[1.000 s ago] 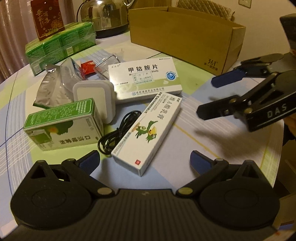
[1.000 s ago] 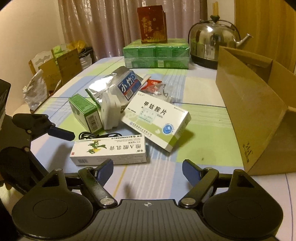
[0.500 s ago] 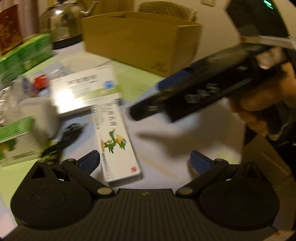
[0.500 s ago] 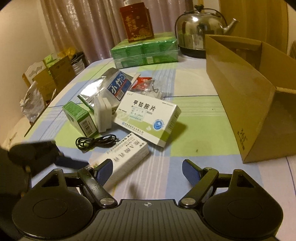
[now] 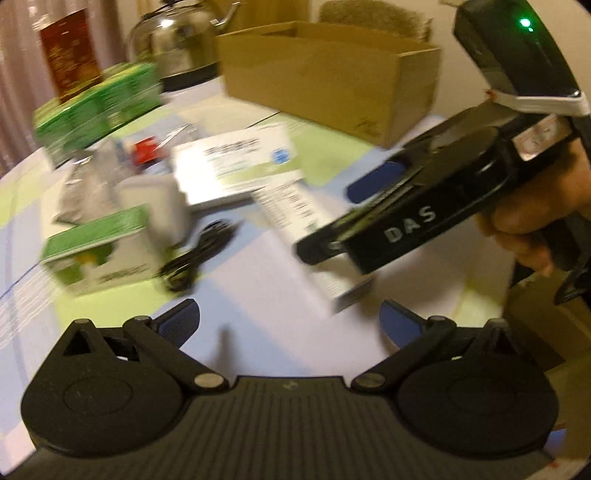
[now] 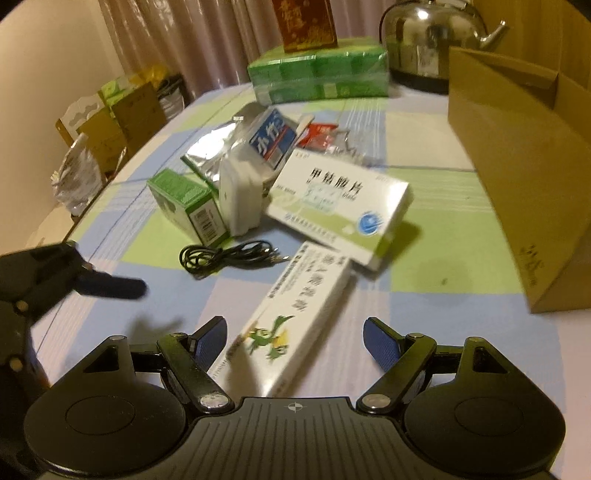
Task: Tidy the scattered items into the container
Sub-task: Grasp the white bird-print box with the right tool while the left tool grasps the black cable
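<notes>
A long white box with a green bird (image 6: 291, 317) lies flat on the table, lengthwise between the fingers of my right gripper (image 6: 295, 343). That gripper is open and its pads stand clear of the box. In the left wrist view a hand holds the right gripper (image 5: 347, 218) low over the same box (image 5: 295, 218). My left gripper (image 5: 291, 319) is open and holds nothing; one of its fingers (image 6: 110, 286) shows at the left. Behind lie a large white-green box (image 6: 340, 206), a small green box (image 6: 188, 203), a white adapter (image 6: 240, 199), a black cable (image 6: 229, 254), a foil pouch (image 6: 258, 144) and a red packet (image 6: 319, 134).
An open cardboard box (image 6: 517, 166) stands at the right of the checked tablecloth (image 6: 424, 306). A steel kettle (image 6: 432, 37), stacked green packs (image 6: 317, 77) and a red carton (image 6: 306, 22) stand at the back. Bags and cartons (image 6: 110, 122) sit beyond the left table edge.
The long box has swung from crosswise to lengthwise and now lies between my right fingers. The right gripper has come in over it. The left view has become blurred.
</notes>
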Motion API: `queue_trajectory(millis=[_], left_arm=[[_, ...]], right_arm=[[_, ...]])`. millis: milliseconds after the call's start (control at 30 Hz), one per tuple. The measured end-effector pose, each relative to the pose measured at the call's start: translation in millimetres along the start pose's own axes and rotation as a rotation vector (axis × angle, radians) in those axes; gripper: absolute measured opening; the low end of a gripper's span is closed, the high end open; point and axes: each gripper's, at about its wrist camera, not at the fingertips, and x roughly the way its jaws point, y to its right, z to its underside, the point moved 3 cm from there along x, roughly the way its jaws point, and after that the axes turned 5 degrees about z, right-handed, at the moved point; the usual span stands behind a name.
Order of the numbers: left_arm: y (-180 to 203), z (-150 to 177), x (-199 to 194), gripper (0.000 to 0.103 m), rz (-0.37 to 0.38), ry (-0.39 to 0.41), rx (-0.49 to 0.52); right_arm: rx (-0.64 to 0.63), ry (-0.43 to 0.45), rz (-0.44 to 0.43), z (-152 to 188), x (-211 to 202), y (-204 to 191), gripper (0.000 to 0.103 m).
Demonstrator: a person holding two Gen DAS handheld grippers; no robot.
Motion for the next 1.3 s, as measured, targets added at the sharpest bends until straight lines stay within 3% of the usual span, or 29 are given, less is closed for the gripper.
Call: queue_trajectory(millis=[133, 233, 400, 667, 833, 933, 1000, 1100, 1167, 1300], left_arm=[[-21.0, 8.6, -9.6, 0.102, -0.061, -0.006, -0.037], [-32.1, 16.4, -20.5, 0.102, -0.095, 0.002, -0.092], [-47.9, 14.8, -16.8, 0.102, -0.126, 0.004, -0.150], [-55.9, -7.0, 15.3, 0.100, -0.125, -0.006, -0.124], [-60.4, -15.7, 35.8, 0.083, -0.102, -0.033, -0.135], [-62.9, -18.8, 41.6, 0.061, -0.088, -0.037, -0.170], [-59.9, -20.9, 40.6, 0.032, -0.089, -0.032, -0.181], [-48.5, -22.5, 36.9, 0.014, -0.083, -0.049, -0.193], [-35.6, -21.4, 31.8, 0.010, -0.073, -0.054, -0.194], [-9.6, -19.9, 19.9, 0.011, -0.065, -0.052, -0.207]], right_arm=[[-0.015, -0.026, 0.030, -0.5, 14.1, -11.2, 0.074], [-0.053, -0.021, 0.072, 0.4, 18.7, -15.6, 0.063], [-0.066, -0.021, 0.085, 1.2, 13.1, -3.6, 0.035], [-0.079, -0.012, 0.132, 15.4, -7.5, 38.8, 0.035], [-0.063, 0.009, 0.119, 21.0, -14.9, 52.7, 0.035], [-0.053, 0.017, 0.107, 22.0, -16.0, 55.2, 0.035], [-0.048, 0.021, 0.101, 22.5, -16.7, 56.1, 0.035], [-0.050, 0.026, 0.097, 23.3, -17.4, 56.7, 0.035], [-0.045, 0.027, 0.095, 24.7, -19.1, 57.9, 0.035], [-0.046, 0.029, 0.104, 29.5, -24.0, 62.4, 0.035]])
